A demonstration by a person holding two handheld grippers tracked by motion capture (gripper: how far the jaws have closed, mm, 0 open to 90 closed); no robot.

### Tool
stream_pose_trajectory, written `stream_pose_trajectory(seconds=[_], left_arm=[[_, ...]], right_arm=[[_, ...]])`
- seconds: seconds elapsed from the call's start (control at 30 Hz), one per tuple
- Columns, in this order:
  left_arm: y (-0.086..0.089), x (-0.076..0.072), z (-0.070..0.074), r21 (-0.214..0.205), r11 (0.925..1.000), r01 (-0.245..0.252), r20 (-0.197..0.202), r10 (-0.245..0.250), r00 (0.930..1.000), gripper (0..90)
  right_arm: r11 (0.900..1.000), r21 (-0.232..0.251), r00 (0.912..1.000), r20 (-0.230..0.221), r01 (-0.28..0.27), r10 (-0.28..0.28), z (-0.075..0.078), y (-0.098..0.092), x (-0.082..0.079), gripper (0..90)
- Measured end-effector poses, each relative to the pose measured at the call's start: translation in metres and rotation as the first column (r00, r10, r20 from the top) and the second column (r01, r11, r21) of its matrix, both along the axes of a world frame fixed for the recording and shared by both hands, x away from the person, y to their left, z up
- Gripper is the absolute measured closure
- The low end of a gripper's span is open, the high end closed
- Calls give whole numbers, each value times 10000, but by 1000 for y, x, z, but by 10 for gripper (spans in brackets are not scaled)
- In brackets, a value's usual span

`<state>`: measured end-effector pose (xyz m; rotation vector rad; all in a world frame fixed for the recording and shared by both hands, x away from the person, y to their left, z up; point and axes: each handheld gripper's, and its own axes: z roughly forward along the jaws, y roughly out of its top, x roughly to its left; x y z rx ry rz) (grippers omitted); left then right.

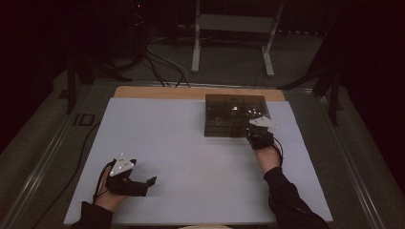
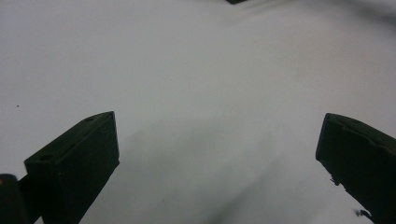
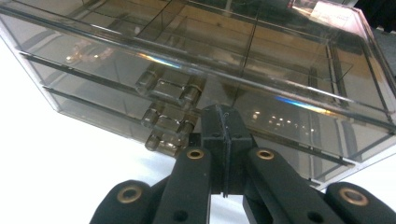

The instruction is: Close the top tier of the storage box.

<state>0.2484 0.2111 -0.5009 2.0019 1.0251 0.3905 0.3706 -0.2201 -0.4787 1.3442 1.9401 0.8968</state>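
A smoky clear drawer box (image 1: 234,114) stands at the back right of the white table top (image 1: 191,157). In the right gripper view the box (image 3: 261,60) shows stacked drawers with clear handles (image 3: 170,88) on its front. My right gripper (image 3: 223,114) is shut, jaws pressed together with nothing between them, its tips at the box front just right of the handles. From above, the right gripper (image 1: 252,135) sits against the box's near edge. My left gripper (image 1: 145,187) rests at the table's front left, open and holding nothing, over bare white surface (image 2: 217,121).
A wooden strip (image 1: 191,92) borders the table's far edge. Cables (image 1: 162,67) and a white metal stand (image 1: 234,28) are on the floor behind. A cable (image 1: 81,152) trails off the table's left side. Metal rails run along both sides.
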Motion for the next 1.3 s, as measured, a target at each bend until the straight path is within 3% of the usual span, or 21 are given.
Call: stream_pose_trajectory(seconds=[0.27, 0.4, 0.47, 0.53, 0.6, 0.7, 0.9, 1.2, 1.3], left_arm=[[0, 0, 0, -12, 10000, 23, 25, -23, 10000, 11], [0, 0, 0, -12, 10000, 23, 36, -23, 10000, 11], [0, 0, 0, -15, 10000, 20, 29, -20, 10000, 11], [0, 0, 1, -24, 10000, 19, 38, -18, 10000, 11], [1, 0, 1, -16, 10000, 14, 45, -14, 10000, 11], [1, 0, 1, -25, 10000, 15, 57, -15, 10000, 11], [0, 0, 1, -64, 10000, 20, 39, -19, 10000, 10], [-2, 1, 1, -66, 10000, 33, -2, -33, 10000, 11], [-2, 2, 1, -92, 10000, 30, 9, -30, 10000, 11]], right_arm=[[9999, 152, 10000, -21, -67, 67, 1, 2, -7, 884], [9998, 164, 9999, 5, -129, 129, 4, 5, -10, 801], [9996, 256, 9999, 86, -136, 133, 5, 6, -12, 715], [9995, 294, 9999, 64, -142, 140, 5, 8, -13, 689], [9991, 423, 9999, -27, -101, 103, 4, 8, -13, 558], [9985, 536, 9995, -267, -143, 157, 3, 9, -13, 439], [9958, 570, 9945, -714, -720, 760, 1, 18, -14, 181], [9822, 1063, 9829, -836, -1547, 1639, 3, 25, -16, 66], [9752, 1181, 9746, -1016, -1872, 1994, 4, 26, -15, 18]])
